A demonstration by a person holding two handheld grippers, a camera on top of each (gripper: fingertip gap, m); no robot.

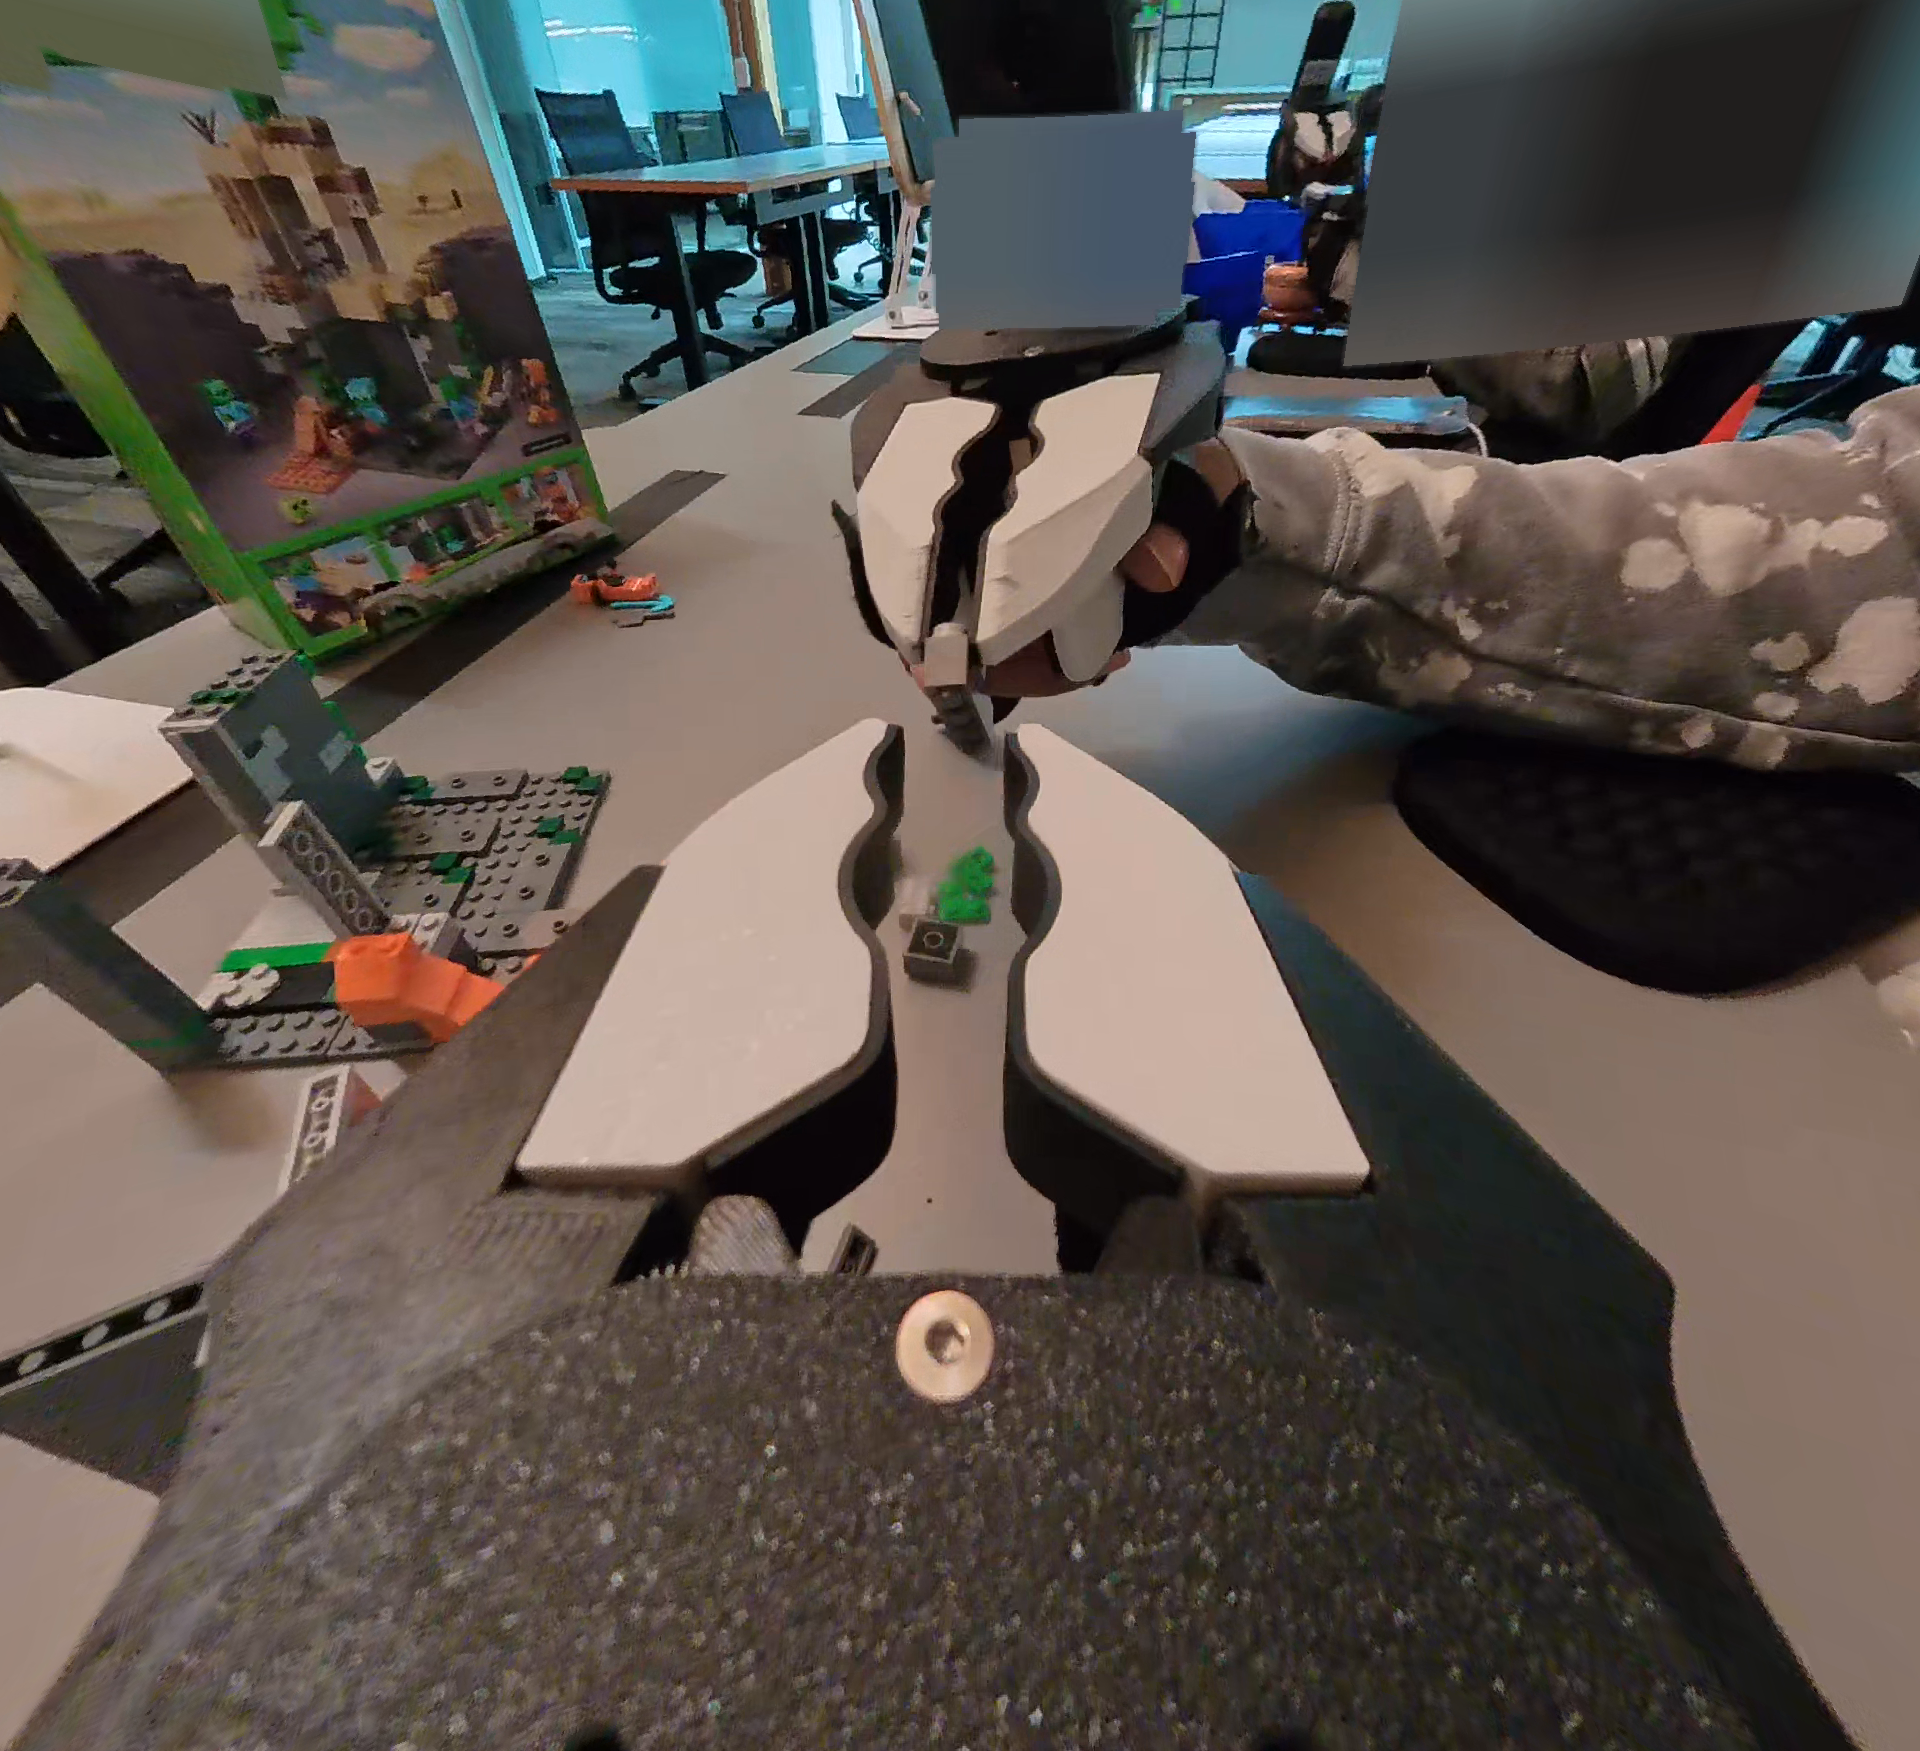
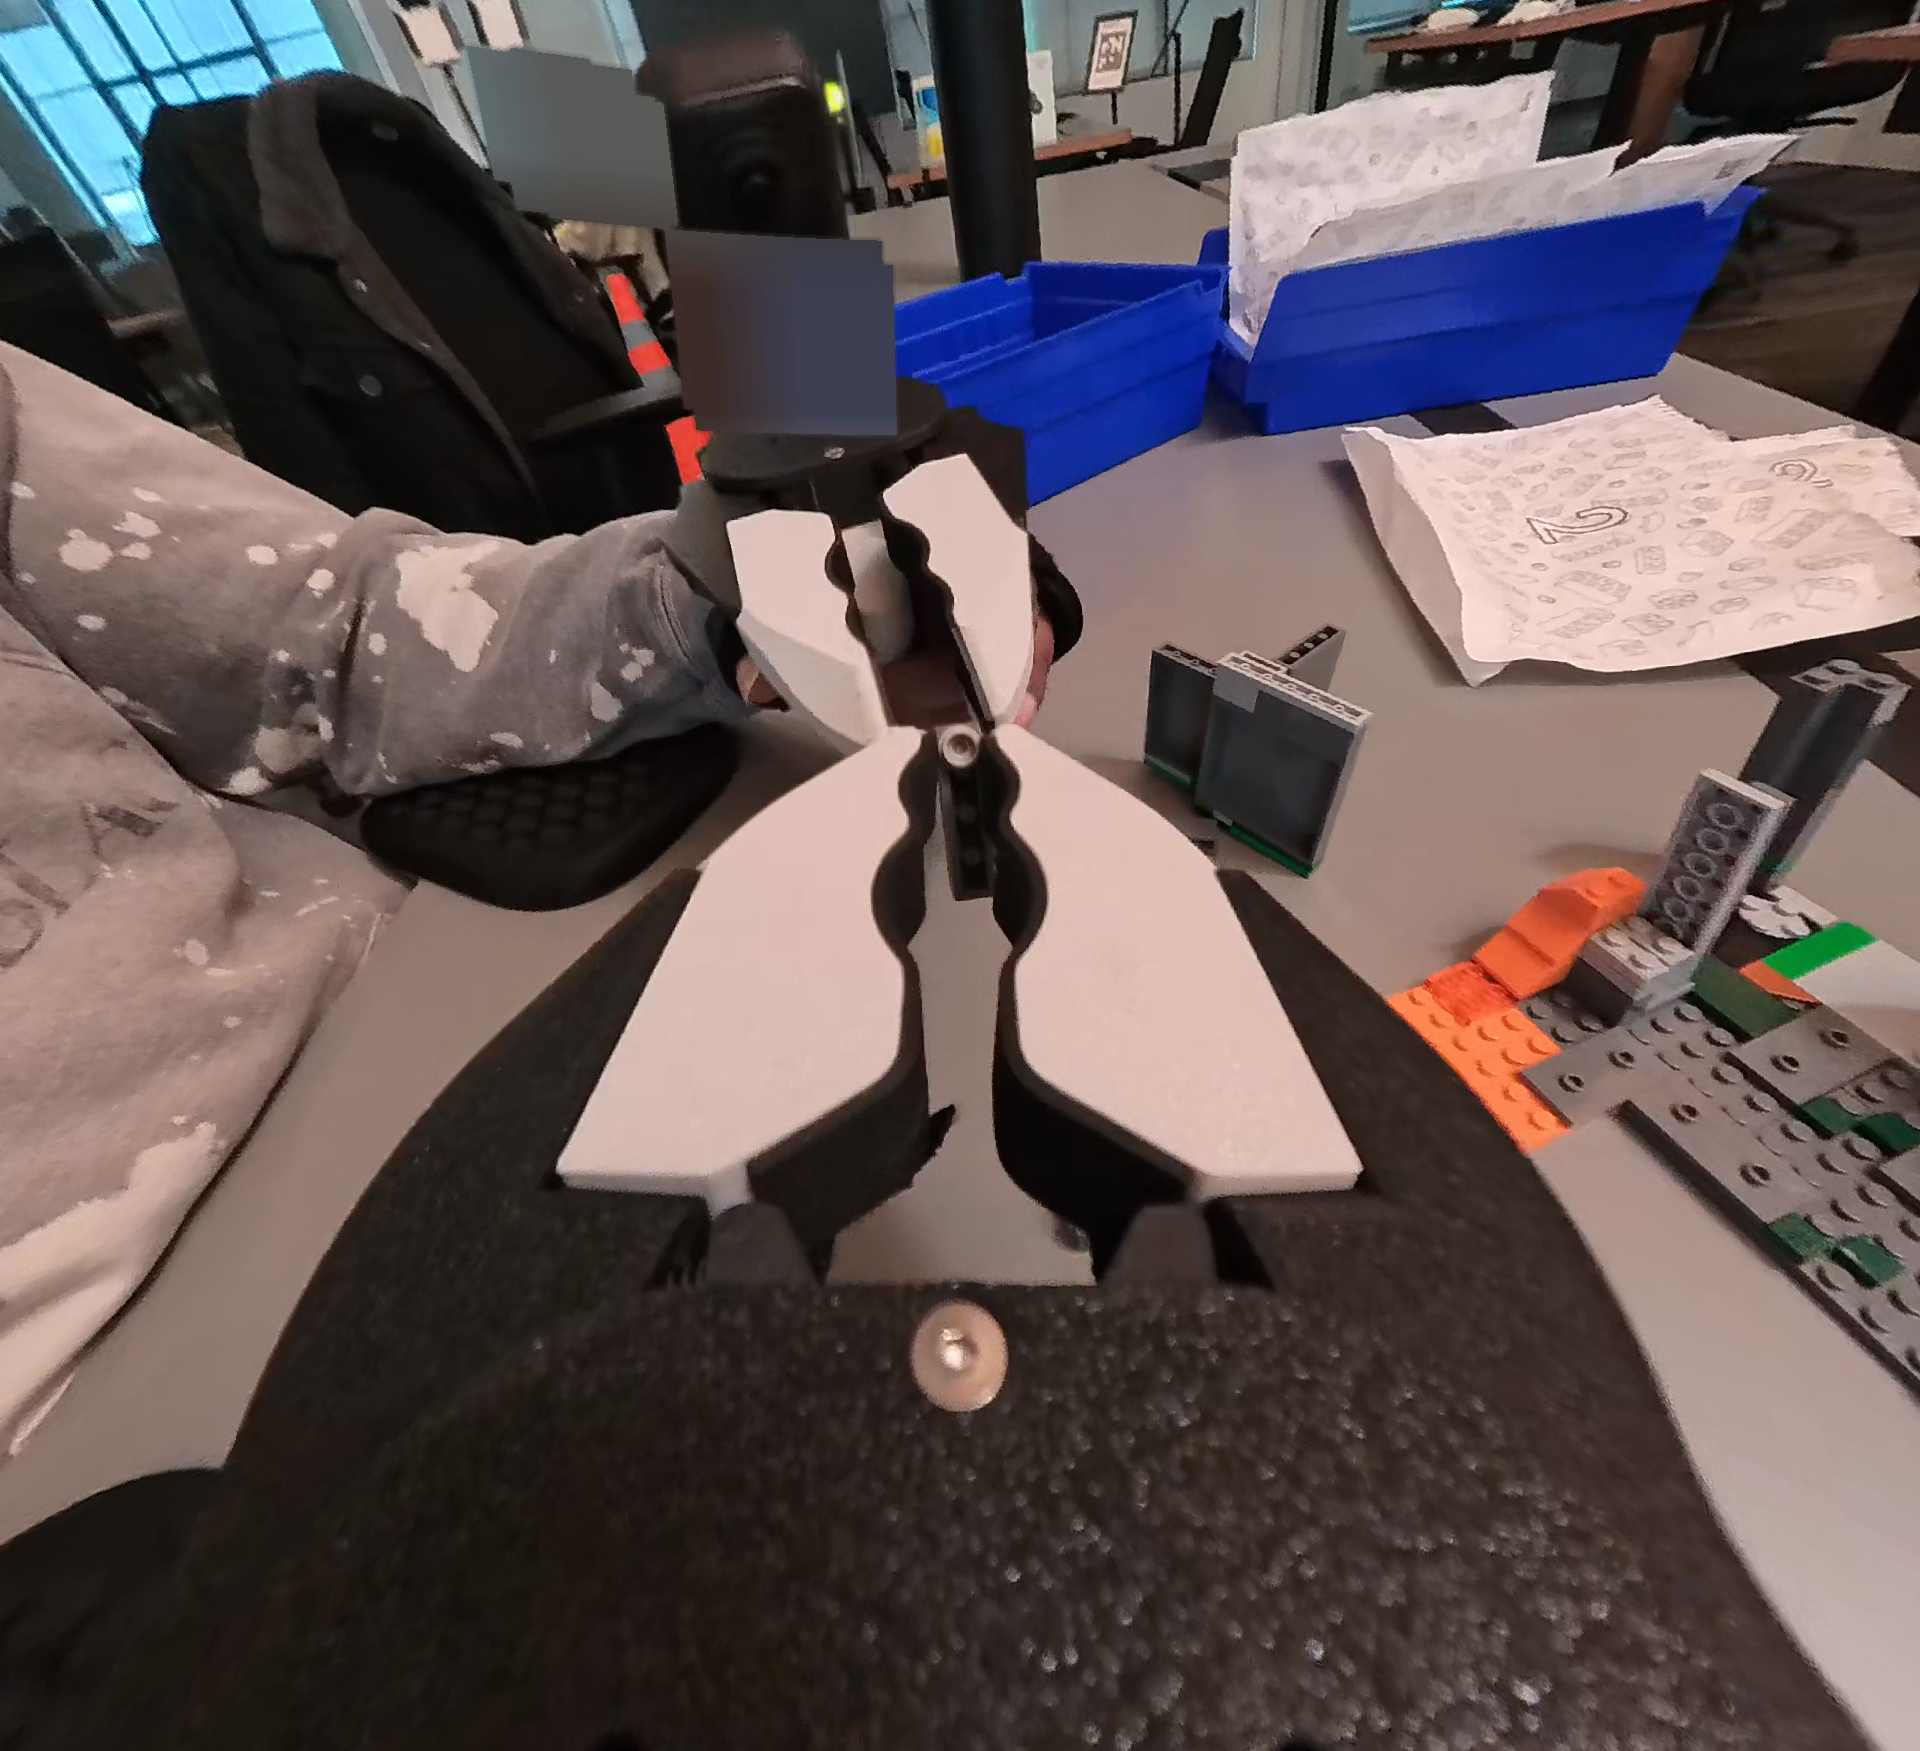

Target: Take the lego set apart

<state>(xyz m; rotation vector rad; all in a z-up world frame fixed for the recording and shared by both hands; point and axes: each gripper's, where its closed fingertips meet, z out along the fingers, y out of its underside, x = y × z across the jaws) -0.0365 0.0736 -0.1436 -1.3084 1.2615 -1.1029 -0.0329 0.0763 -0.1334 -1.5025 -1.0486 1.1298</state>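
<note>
My right gripper (image 2: 958, 751) is shut on a thin dark grey lego piece (image 2: 964, 828) with a light grey stud at its end. In the left wrist view it (image 1: 951, 652) holds the piece (image 1: 961, 714) tip-down just above the table. My left gripper (image 1: 954, 751) is open and empty, its tips either side of that piece; it also shows in the right wrist view (image 2: 935, 714). Small green pieces (image 1: 968, 886) and a dark grey brick (image 1: 935, 951) lie between the left fingers. The lego build's grey baseplate (image 1: 488, 854) (image 2: 1714, 1078) carries a grey wall (image 1: 275, 756) and orange pieces (image 1: 405, 974) (image 2: 1538, 922).
The lego box (image 1: 291, 330) stands at the far left with loose pieces (image 1: 623, 595) beside it. Two grey wall panels (image 2: 1257, 766) stand apart from the build. Blue bins (image 2: 1455, 319), paper bags (image 2: 1642, 548) and a black bottle (image 2: 977, 91) are at the back. A black wrist pad (image 1: 1662, 860) lies under the person's sleeve. Less than 4 cm separates the two grippers' tips. Both grippers' tips are roughly 12 centimeters from the dark grey brick (image 1: 935, 951).
</note>
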